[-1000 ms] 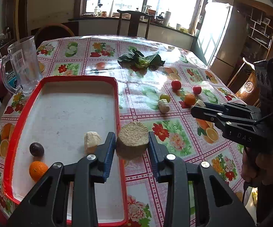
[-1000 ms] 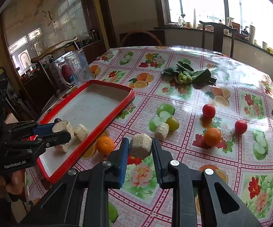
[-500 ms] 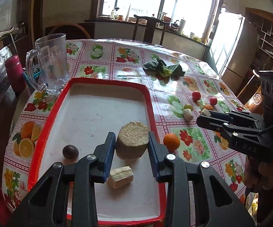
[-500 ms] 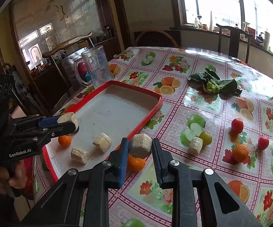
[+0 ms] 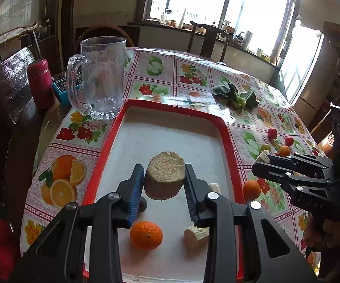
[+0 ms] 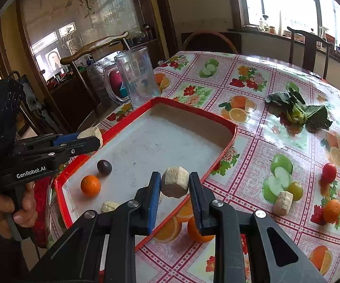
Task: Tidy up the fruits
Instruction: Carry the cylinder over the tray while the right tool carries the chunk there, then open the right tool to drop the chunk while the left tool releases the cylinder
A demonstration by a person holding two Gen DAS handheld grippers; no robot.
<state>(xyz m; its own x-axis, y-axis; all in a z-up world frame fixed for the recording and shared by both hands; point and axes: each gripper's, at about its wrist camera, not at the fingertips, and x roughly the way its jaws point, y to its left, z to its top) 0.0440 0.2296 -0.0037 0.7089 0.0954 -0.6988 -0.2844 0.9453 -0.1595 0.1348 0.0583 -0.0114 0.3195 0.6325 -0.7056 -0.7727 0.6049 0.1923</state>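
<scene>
Red-rimmed tray (image 5: 224,127) lies directly under left claw (image 5: 164,180), clamped on fibrous chunk (image 5: 165,174); right claw (image 6: 174,188), gripping smaller chunk (image 6: 175,185), hangs over tray's near rim.

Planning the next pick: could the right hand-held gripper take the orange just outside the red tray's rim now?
Probably not yet: the right hand-held gripper is shut on a beige cut chunk. The orange beside the red tray lies otherwise unobstructed.
</scene>
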